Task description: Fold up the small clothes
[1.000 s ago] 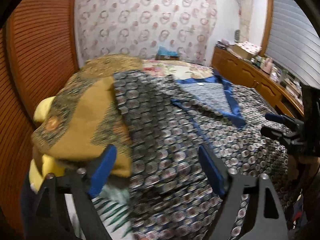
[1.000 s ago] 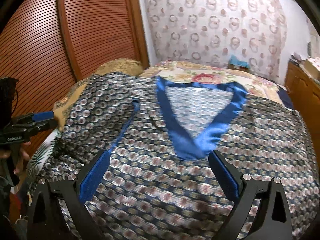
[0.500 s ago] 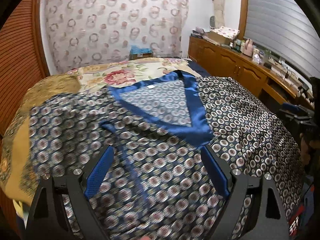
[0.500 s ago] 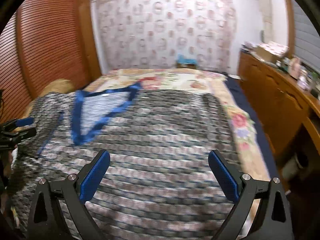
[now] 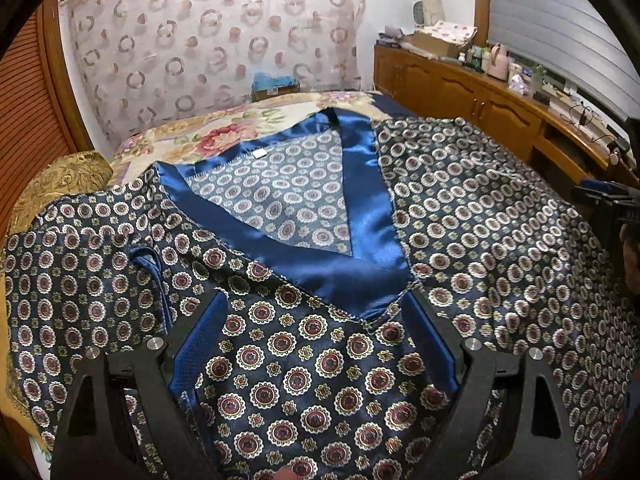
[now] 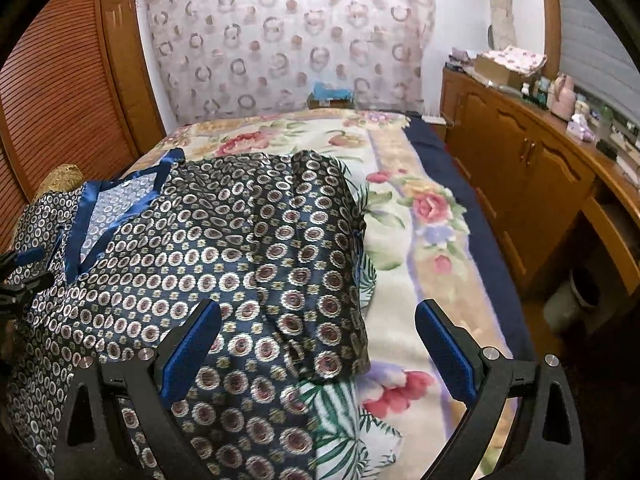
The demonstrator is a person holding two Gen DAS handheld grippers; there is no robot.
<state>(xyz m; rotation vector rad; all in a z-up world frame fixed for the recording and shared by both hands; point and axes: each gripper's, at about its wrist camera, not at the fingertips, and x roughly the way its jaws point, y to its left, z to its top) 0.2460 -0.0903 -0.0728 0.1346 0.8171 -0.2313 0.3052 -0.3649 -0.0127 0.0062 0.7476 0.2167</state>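
The patterned top (image 5: 460, 208) covers most of the bed (image 6: 420, 208), and its lower hem runs off the bottom edge of both views. Small bottles on the sideboard (image 6: 520, 148) are too small to identify. Of the person, only a hand (image 5: 631, 256) shows, cut off at the left wrist view's right edge.

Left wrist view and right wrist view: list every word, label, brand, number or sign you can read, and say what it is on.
None can be read.
White tag inside the blue collar of the patterned top: too small.
Printing on the right gripper: only partly visible, unreadable.
Items on the sideboard: too small, blurred.

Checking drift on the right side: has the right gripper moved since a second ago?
Yes. The right gripper has swung right: the blue collar, earlier centred between its jaws, now sits far left, with the shirt's right edge and the bedspread ahead.
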